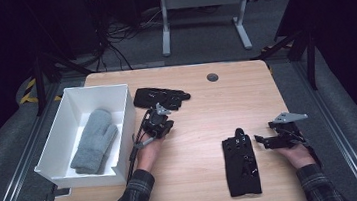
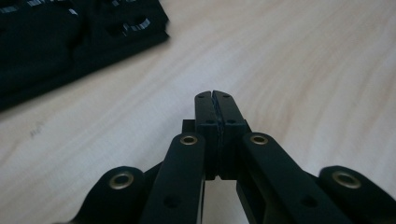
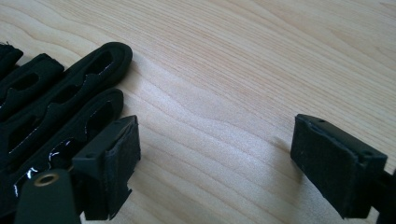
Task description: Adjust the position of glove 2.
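A grey mitten (image 1: 94, 139) lies inside a white box (image 1: 96, 89) at the table's left. One black glove (image 1: 161, 97) (image 2: 70, 42) rests flat just right of the box. My left gripper (image 1: 164, 113) (image 2: 215, 95) hovers close in front of that glove, shut, with nothing between its pads. A second black glove (image 1: 241, 161) (image 3: 51, 102) lies near the front edge, fingers pointing away from the person. My right gripper (image 1: 260, 138) (image 3: 215, 154) stands open just right of this glove, low over the wood, its left pad (image 3: 114, 163) next to the glove's fingers.
The wooden table (image 1: 208, 117) has a round cable grommet (image 1: 212, 77) near its far edge. Behind the table, on the carpet, stand a white desk frame (image 1: 201, 2) and loose cables (image 1: 115, 42). Bare wood lies between the two gloves.
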